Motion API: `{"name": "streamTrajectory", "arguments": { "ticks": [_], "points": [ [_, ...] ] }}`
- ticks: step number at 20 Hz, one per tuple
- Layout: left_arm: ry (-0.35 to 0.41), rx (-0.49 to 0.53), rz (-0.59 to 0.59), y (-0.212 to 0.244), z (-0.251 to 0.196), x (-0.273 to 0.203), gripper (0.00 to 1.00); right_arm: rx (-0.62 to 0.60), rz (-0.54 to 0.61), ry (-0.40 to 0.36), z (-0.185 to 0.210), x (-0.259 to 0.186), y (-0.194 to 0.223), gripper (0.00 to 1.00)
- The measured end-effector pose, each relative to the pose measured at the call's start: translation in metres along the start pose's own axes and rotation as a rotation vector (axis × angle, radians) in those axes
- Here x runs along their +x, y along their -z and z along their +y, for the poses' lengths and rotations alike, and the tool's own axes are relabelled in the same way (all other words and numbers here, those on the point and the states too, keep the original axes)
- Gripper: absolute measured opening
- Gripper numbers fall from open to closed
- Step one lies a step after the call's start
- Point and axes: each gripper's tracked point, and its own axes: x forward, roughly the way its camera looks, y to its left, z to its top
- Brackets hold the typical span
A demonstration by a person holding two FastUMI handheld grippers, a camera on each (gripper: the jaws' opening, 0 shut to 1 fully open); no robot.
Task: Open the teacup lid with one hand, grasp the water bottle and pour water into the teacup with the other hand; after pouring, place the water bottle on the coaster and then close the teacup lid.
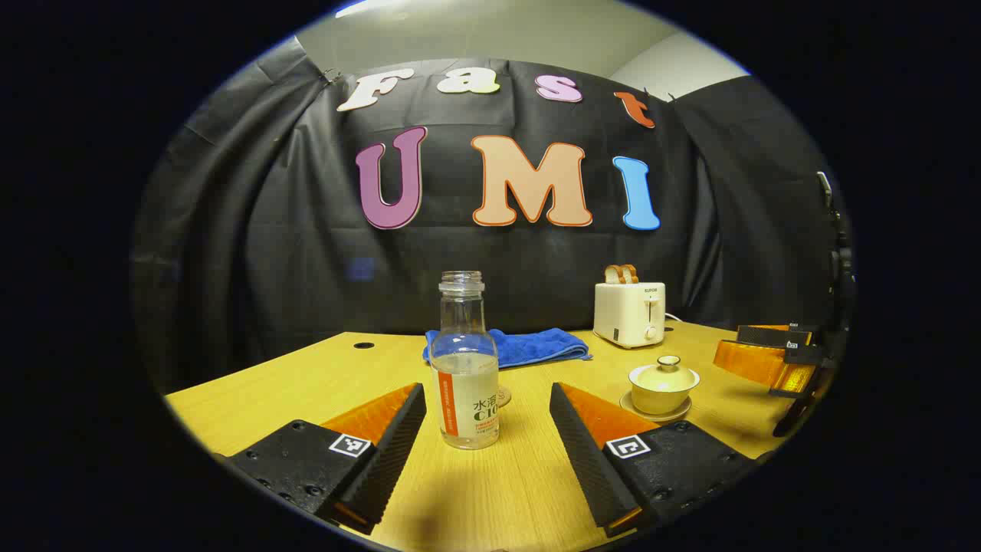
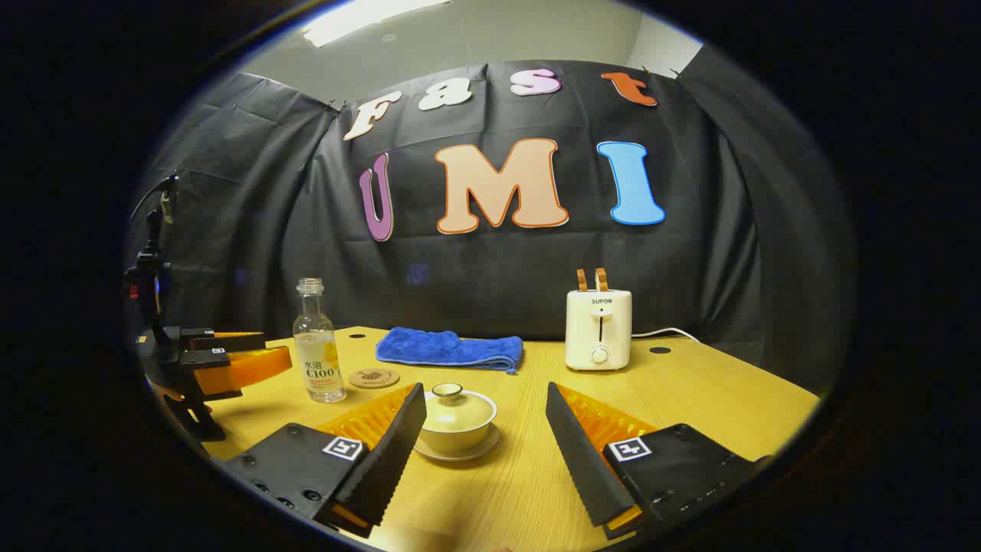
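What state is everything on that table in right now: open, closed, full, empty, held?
Water bottle: upright, uncapped, partly filled, not held.
Teacup: on its saucer, lid on.
Coaster: bare, beside the bottle.
Toaster: two slices sticking up from its slots.
Blue towel: folded, lying flat.
Left tool: open, bottle between its fingers, untouched.
Right tool: open, teacup ahead.

bottle [image 2: 317, 354] left of coaster [image 2: 374, 378] | teacup [image 2: 457, 420] in front
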Motion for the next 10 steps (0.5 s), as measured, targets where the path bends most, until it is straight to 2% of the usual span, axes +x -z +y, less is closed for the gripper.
{"name": "streamTrajectory", "arguments": {
  "ticks": [1,4,6,7,10],
  "points": [
    [0.002,0.000,-0.001,-0.0004,0.0004,-0.0002,0.95,0.001,0.001,-0.001,0.0005,0.0002,0.0008,0.95],
    [0.017,0.000,0.000,0.0018,0.0007,0.0010,0.95,0.001,0.001,-0.006,0.0017,0.0017,0.0006,0.95],
    [0.026,0.001,0.004,0.0028,0.0003,0.0013,0.95,0.002,0.003,-0.054,0.0073,0.0008,0.0001,0.95],
    [0.029,0.001,0.003,0.0019,0.0005,0.0009,0.95,0.003,0.005,-0.062,0.0089,0.0017,-0.0002,0.99],
    [0.012,0.001,0.004,0.0029,0.0018,0.0007,0.95,0.002,0.004,-0.061,0.0083,0.0031,-0.0005,0.99]
  ]
}}
